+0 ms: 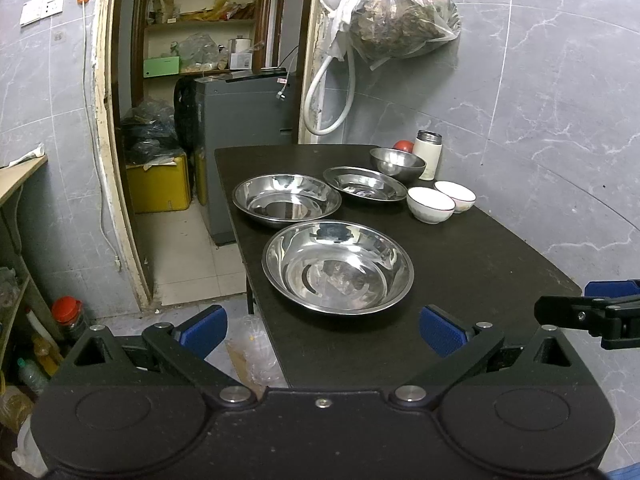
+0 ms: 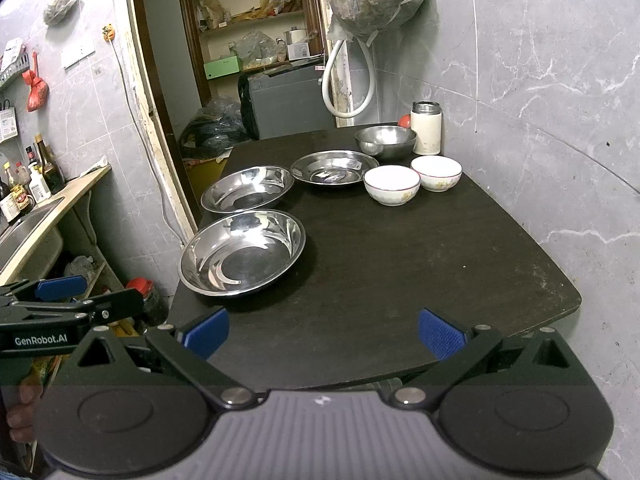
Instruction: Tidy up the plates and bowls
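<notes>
Dark table (image 1: 460,264) against a grey marbled wall, seen from its near end. Left gripper (image 1: 322,330) and right gripper (image 2: 323,332) both hover at the near edge, each with blue fingers spread wide and nothing between them; the left gripper also shows at the left margin of the right wrist view. Three shallow steel plates lie along the left side: near plate (image 1: 338,266), the largest in view; middle plate (image 1: 287,199) just behind it; far plate (image 1: 365,183) to the right of the middle one, their rims close. A deeper steel bowl (image 1: 397,163) stands behind the far plate. Two white bowls, front bowl (image 1: 431,204) and back bowl (image 1: 455,195), sit side by side, apparently touching, right of the far plate. A white flask (image 1: 427,154) and a red object (image 1: 403,146) stand at the far end beside the steel bowl. All dishes rest upright and unstacked. A bag (image 1: 404,12) hangs on the wall above
</notes>
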`<state>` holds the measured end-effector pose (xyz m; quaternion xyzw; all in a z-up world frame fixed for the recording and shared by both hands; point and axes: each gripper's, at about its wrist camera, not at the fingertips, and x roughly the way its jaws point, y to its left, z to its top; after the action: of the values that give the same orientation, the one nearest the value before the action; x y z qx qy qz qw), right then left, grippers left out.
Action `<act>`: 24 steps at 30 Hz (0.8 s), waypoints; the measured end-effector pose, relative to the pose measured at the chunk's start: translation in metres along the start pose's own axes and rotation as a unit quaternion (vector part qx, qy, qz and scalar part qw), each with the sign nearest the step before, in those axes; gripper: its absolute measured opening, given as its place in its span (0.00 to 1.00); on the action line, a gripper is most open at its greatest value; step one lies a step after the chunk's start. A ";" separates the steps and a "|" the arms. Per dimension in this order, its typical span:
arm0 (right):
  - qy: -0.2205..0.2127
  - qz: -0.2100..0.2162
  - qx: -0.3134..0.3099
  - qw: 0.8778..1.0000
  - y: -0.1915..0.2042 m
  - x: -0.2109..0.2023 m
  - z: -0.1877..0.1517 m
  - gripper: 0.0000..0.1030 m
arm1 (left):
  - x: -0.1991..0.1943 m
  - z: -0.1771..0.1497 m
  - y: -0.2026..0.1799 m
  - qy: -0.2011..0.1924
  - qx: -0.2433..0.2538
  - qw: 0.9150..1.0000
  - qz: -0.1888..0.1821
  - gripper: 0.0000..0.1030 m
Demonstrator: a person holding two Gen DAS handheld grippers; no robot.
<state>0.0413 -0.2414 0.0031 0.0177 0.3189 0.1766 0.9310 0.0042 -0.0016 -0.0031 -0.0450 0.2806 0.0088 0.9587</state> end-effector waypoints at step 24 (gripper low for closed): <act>0.000 -0.001 0.000 1.000 -0.002 0.000 0.000 1.00 | 0.001 0.000 -0.002 0.000 0.004 1.000 -0.005 0.99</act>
<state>0.0422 -0.2436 0.0024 0.0172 0.3191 0.1756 0.9311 0.0051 -0.0038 -0.0039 -0.0429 0.2803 0.0033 0.9590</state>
